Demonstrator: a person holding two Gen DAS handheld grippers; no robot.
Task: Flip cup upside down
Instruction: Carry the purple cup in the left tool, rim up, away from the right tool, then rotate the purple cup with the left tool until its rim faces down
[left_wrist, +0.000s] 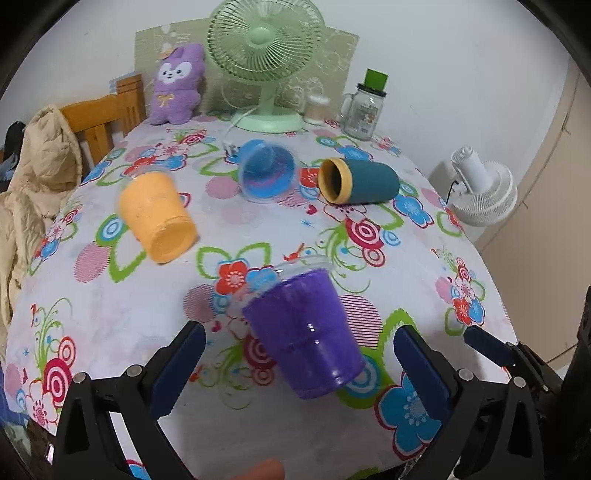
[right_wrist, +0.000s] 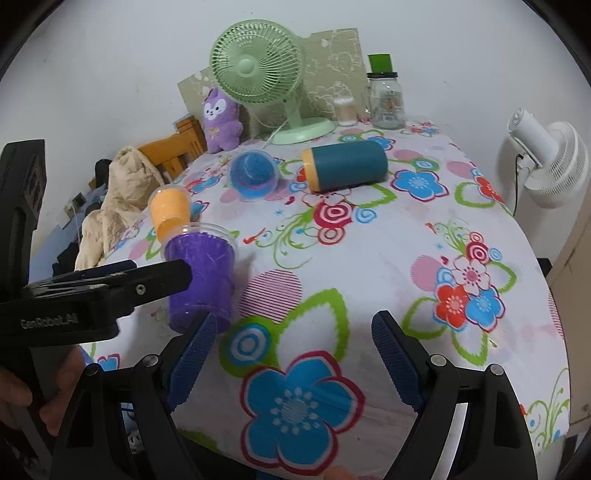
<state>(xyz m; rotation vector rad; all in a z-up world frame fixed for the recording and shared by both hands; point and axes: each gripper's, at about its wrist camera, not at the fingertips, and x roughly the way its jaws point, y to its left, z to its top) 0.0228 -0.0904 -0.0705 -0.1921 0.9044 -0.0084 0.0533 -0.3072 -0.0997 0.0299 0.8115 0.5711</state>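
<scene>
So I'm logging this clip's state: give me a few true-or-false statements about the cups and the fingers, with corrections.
1. The purple cup sits between the open left gripper fingers. True.
2. The teal cup stands upright. False: it lies on its side.
3. The right gripper grips the orange cup. False: it is open and holds nothing.
4. The green fan stands at the table's far edge. True.

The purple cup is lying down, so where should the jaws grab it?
Across its round side wall, near the middle. The purple cup lies on its side with its narrow base toward the left gripper, whose jaws stand open on either side of it. Probably come straight forward along the tablecloth and close.
</scene>
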